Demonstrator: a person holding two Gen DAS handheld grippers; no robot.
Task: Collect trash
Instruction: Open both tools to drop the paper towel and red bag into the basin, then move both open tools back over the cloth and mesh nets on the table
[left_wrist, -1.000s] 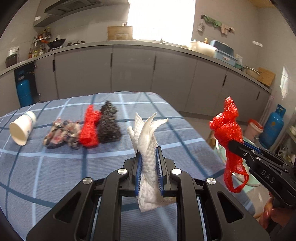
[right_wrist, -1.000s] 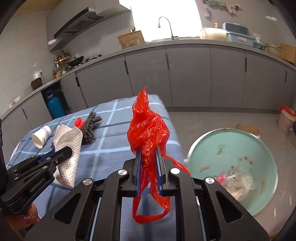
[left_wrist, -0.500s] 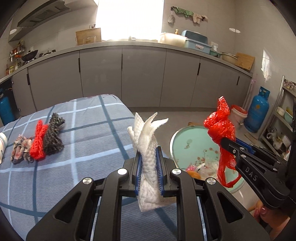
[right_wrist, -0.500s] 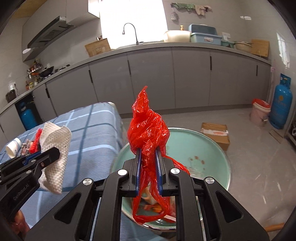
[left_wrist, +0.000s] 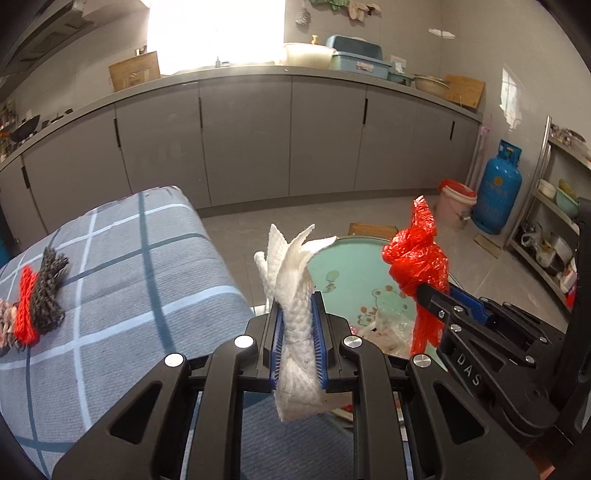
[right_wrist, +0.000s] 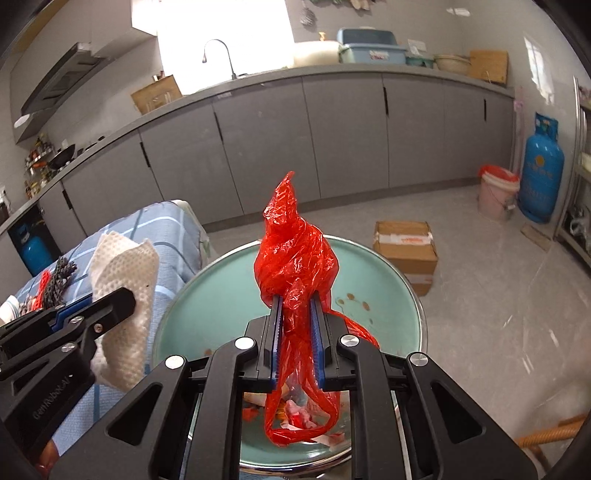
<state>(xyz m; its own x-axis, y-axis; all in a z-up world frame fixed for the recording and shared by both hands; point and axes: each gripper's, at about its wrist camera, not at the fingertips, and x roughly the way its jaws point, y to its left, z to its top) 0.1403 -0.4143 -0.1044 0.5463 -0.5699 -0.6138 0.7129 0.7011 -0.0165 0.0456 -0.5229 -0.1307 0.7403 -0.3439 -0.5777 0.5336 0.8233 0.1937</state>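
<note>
Your left gripper (left_wrist: 297, 332) is clamped on a white paper towel (left_wrist: 295, 280), its crumpled ends sticking up past the blue pads and a tail hanging below them. Your right gripper (right_wrist: 297, 332) is pinched tight on a knotted red plastic bag (right_wrist: 295, 254), whose loose handles dangle under the jaws. Both pieces of trash sit in the air beside the edge of the table with the blue plaid cloth (left_wrist: 122, 295). The red bag hangs over the large teal basin (right_wrist: 384, 291) on the floor; the towel is at the basin's near rim, between it and the table. Inside the basin you have crumpled clear plastic (left_wrist: 391, 325) and red and white scraps (right_wrist: 295, 413) at the bottom. On the table lie a red knitted piece (left_wrist: 25, 310) and a dark grey one (left_wrist: 48, 291), side by side and touching.
</note>
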